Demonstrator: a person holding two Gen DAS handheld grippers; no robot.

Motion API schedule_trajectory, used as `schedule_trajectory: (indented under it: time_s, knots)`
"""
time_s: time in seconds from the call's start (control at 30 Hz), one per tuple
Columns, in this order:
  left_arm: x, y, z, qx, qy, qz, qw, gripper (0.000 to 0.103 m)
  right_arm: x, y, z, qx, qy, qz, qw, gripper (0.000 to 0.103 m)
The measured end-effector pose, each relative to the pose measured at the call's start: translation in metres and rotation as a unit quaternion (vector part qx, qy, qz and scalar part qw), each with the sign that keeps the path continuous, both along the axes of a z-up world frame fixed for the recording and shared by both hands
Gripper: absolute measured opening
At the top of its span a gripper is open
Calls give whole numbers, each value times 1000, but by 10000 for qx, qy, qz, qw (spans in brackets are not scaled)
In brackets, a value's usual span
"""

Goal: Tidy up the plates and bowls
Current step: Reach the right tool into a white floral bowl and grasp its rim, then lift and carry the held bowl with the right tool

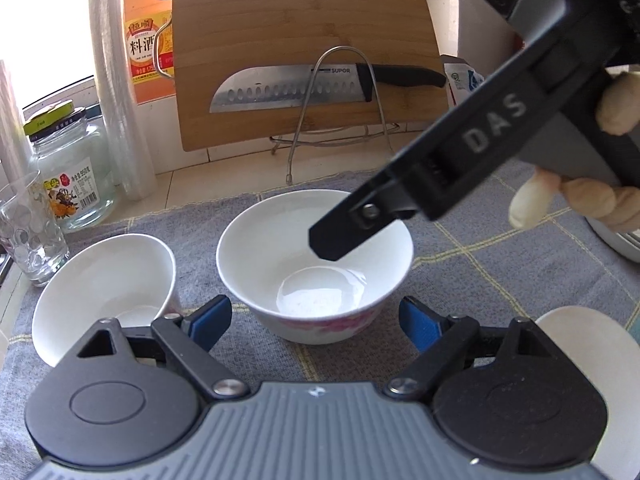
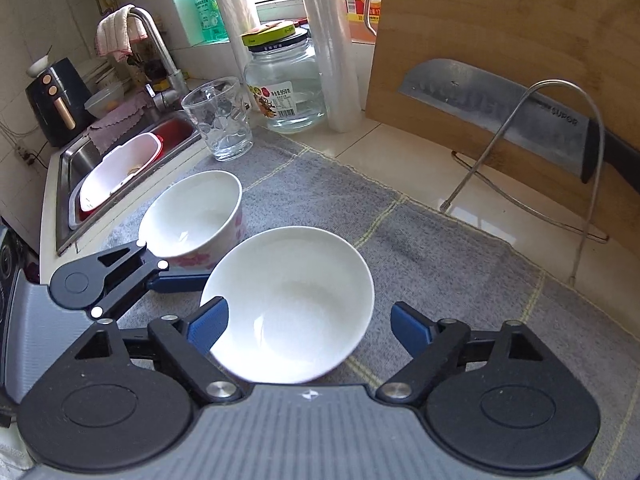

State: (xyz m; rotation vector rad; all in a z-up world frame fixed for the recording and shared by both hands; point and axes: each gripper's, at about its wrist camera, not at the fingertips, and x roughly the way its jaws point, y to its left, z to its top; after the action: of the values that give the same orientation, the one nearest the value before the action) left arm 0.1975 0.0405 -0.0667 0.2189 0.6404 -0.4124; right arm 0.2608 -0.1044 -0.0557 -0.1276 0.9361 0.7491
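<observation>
Though plain inside, center bowl (image 1: pixel 316 276) w/ pink floral base.

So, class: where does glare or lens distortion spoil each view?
Left wrist view: the window at top left is blown out white and the cutting board bows. Right wrist view: glare on the tile counter, and the knife looks blurred.

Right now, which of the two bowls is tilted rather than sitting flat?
The left bowl, nearer the drinking glass, leans over. The middle bowl, between both open claws, sits flat on the grey cloth.
</observation>
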Motion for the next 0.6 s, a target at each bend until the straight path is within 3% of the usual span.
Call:
schedule_trajectory:
  time_s: [0.6]
  knots:
    - [3, 0, 1, -29, -24, -1, 10000, 85, 24, 8, -13, 179, 313, 120, 9993, 75]
